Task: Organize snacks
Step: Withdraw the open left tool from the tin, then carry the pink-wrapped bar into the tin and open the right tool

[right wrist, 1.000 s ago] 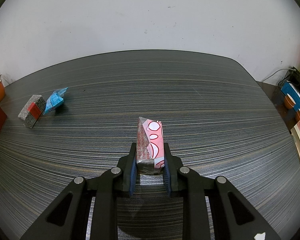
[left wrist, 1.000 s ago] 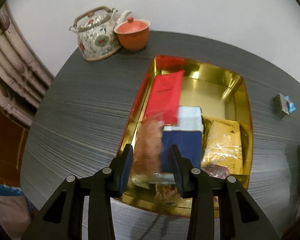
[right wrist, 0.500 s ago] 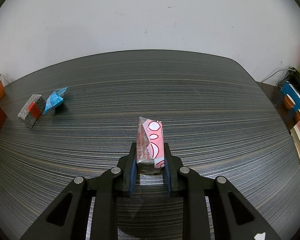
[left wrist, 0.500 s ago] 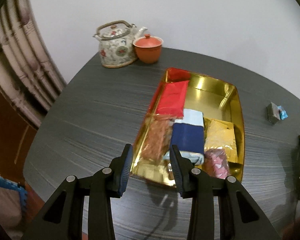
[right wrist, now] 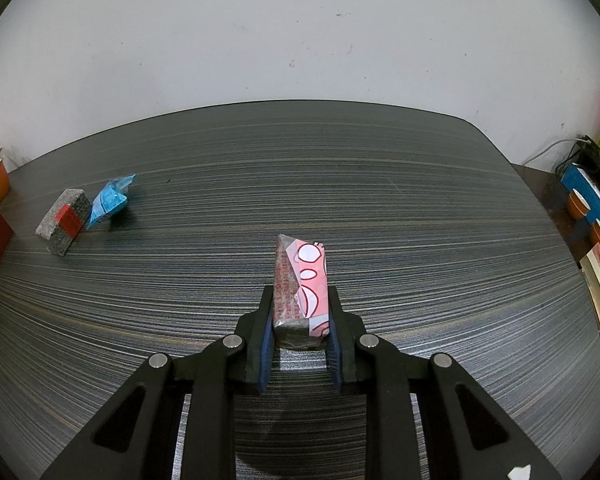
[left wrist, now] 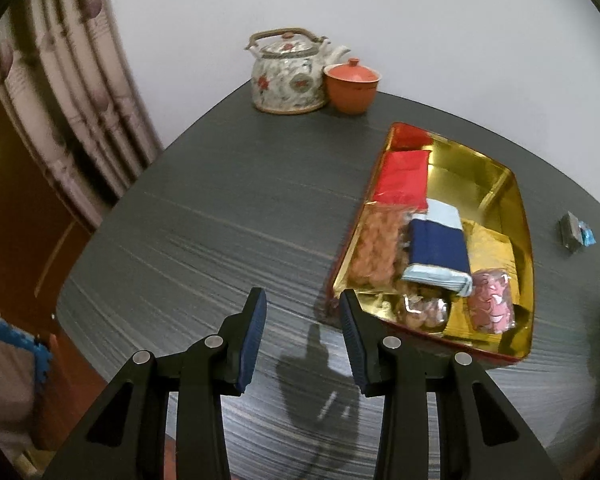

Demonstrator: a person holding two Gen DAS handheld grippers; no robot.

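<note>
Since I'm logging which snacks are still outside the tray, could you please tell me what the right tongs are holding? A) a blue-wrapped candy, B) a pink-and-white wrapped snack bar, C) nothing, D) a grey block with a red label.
B: in the right wrist view the right tongs are closed on the pink-and-white wrapped snack bar, while the blue-wrapped candy and grey block lie apart on the table.

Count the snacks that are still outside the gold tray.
3. A grey block with a red label and a blue packet lie side by side at the table's far left; a pink packet is clamped in the right gripper. Others may be out of view.
</note>
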